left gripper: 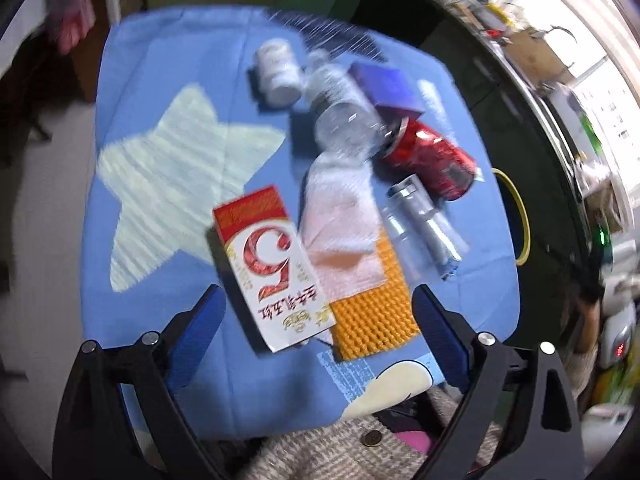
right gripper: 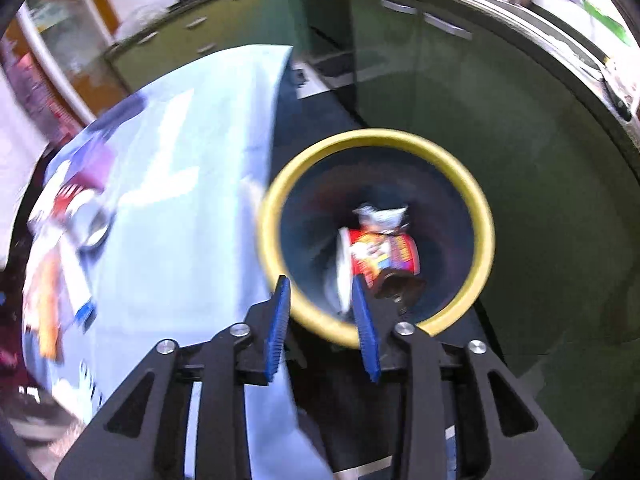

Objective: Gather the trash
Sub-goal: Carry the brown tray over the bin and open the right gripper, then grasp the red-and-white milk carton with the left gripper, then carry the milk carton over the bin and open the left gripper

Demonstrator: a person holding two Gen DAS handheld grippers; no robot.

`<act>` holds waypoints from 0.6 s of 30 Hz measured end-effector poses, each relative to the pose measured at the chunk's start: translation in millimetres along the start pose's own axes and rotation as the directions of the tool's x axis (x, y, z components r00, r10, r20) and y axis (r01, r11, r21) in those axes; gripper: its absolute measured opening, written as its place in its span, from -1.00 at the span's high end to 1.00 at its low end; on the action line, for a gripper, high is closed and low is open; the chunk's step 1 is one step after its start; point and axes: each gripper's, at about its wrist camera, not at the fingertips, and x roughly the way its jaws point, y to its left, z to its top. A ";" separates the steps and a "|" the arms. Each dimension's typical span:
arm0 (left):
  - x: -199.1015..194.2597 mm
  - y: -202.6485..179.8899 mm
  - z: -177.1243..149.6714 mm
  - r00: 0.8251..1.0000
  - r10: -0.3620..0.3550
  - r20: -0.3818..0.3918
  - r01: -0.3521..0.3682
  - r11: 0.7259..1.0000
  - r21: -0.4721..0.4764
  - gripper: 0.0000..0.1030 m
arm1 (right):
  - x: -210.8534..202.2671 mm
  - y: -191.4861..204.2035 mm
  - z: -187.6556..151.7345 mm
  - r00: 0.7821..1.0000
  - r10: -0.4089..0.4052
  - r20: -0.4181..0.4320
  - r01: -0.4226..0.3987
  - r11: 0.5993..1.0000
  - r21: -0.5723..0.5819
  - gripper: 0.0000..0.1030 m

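Left gripper (left gripper: 318, 312) spread wide above red-and-white carton (left gripper: 266, 268) on blue surface (left gripper: 168, 80); right gripper (right gripper: 322, 300) part-open, empty — over yellow-rimmed bin (right gripper: 478, 208), red cup (right gripper: 380, 256) inside

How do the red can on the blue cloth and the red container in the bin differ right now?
The red can lies on the blue cloth among other litter; the red container already sits inside the yellow-rimmed bin. The can is plain glossy red; the container carries multicoloured print and a white end. Both lie on their sides.
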 end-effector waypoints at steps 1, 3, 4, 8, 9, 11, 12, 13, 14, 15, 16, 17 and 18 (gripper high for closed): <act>6.2 5.0 1.7 1.000 0.006 -0.031 -0.007 0.999 -0.035 -0.74 | 1.1 4.9 -5.3 1.000 0.015 -0.001 -0.015 1.000 -0.010 0.36; 16.0 14.1 4.0 0.997 0.022 -0.070 -0.029 0.995 -0.092 -0.73 | 3.8 13.0 -13.7 0.999 0.046 -0.001 -0.046 0.999 -0.027 0.36; 21.9 17.1 5.9 0.995 0.027 -0.093 -0.038 0.992 -0.119 -0.73 | 4.4 16.8 -17.0 0.998 0.059 -0.002 -0.059 0.998 -0.035 0.36; 39.0 23.9 10.4 0.990 0.031 -0.139 -0.058 0.980 -0.190 -0.71 | 7.4 27.3 -24.5 0.997 0.082 0.002 -0.082 0.995 -0.060 0.36; 42.5 24.8 12.8 0.989 0.048 -0.138 -0.075 0.977 -0.199 -0.69 | 9.3 28.6 -26.8 0.996 0.088 0.001 -0.088 0.994 -0.062 0.36; 46.9 25.5 17.1 0.988 0.073 -0.139 -0.101 0.974 -0.201 -0.51 | 10.1 29.5 -28.6 0.995 0.099 0.001 -0.099 0.993 -0.065 0.35; 48.9 27.2 18.2 0.987 0.081 -0.140 -0.110 0.972 -0.209 -0.47 | 9.6 30.5 -30.2 0.995 0.099 0.004 -0.099 0.993 -0.066 0.32; 52.2 28.7 20.3 0.985 0.090 -0.145 -0.121 0.969 -0.215 -0.40 | 9.7 30.3 -31.4 0.995 0.099 0.006 -0.098 0.993 -0.067 0.30; 54.7 29.5 21.6 0.984 0.097 -0.149 -0.128 0.968 -0.214 -0.30 | 9.2 30.8 -32.9 0.995 0.099 0.006 -0.098 0.993 -0.067 0.30; 57.4 31.5 22.7 0.982 0.108 -0.154 -0.140 0.966 -0.219 -0.25 | 7.6 30.5 -33.9 0.995 0.101 0.007 -0.101 0.993 -0.068 0.30; 59.4 35.1 23.9 0.981 0.111 -0.160 -0.145 0.963 -0.225 -0.19 | 6.1 30.3 -34.7 0.994 0.105 0.008 -0.104 0.992 -0.067 0.30; 62.0 36.5 24.3 0.980 0.112 -0.167 -0.149 0.963 -0.225 -0.15 | 5.0 30.7 -35.8 0.994 0.108 0.010 -0.107 0.992 -0.067 0.30; 64.6 38.2 24.4 0.978 0.113 -0.174 -0.150 0.964 -0.221 -0.12 | 3.9 31.0 -36.6 0.994 0.110 0.012 -0.108 0.992 -0.068 0.28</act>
